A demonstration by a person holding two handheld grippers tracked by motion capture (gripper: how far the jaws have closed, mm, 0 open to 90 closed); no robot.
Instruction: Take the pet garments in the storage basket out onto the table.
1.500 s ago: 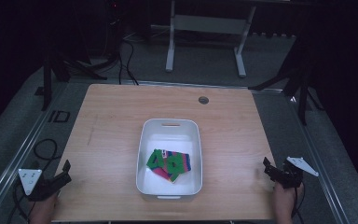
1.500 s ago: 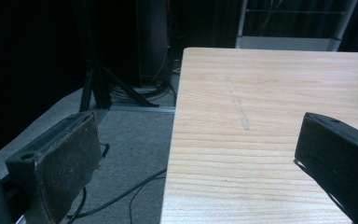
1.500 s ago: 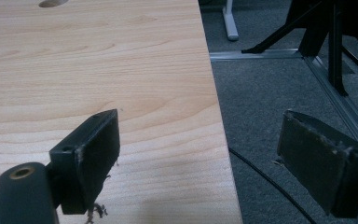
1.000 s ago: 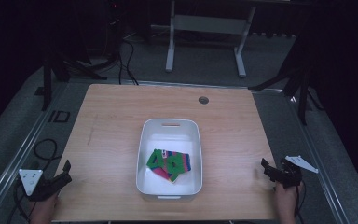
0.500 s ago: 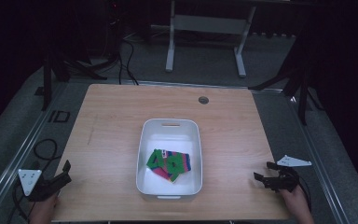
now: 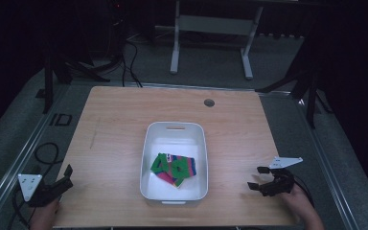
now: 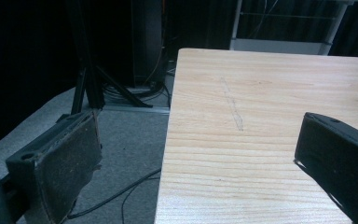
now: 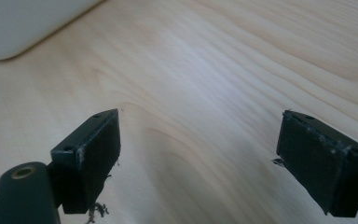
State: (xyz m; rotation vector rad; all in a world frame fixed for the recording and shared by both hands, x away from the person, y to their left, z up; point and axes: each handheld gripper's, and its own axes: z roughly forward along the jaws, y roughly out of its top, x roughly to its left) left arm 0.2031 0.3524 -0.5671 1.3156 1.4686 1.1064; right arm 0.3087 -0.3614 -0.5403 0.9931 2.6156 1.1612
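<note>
A white tub (image 6: 149,143) stands in the middle of the wooden table (image 6: 120,115), with a folded cloth (image 6: 175,168) striped green, pink and purple inside it. My right gripper (image 6: 258,178) hovers over the table's right front part, open, jaws pointing left toward the tub, nothing between them. In the right gripper view the gripper (image 8: 198,156) looks down on bare wood, with the tub's corner (image 8: 23,23) at the top left. My left gripper (image 6: 67,175) rests at the table's front left corner, open and empty. In the left gripper view the gripper (image 7: 196,154) straddles the table's left edge (image 7: 168,135).
A round cable hole (image 6: 209,102) sits near the table's far edge. Grey floor with cables (image 6: 43,153) lies to the left. A metal stand (image 6: 211,24) is behind the table, and dark tripod legs (image 7: 93,88) stand off the left side.
My right gripper has moved left from the table's right edge onto the table and turned toward the tub. The left gripper has stayed put.
</note>
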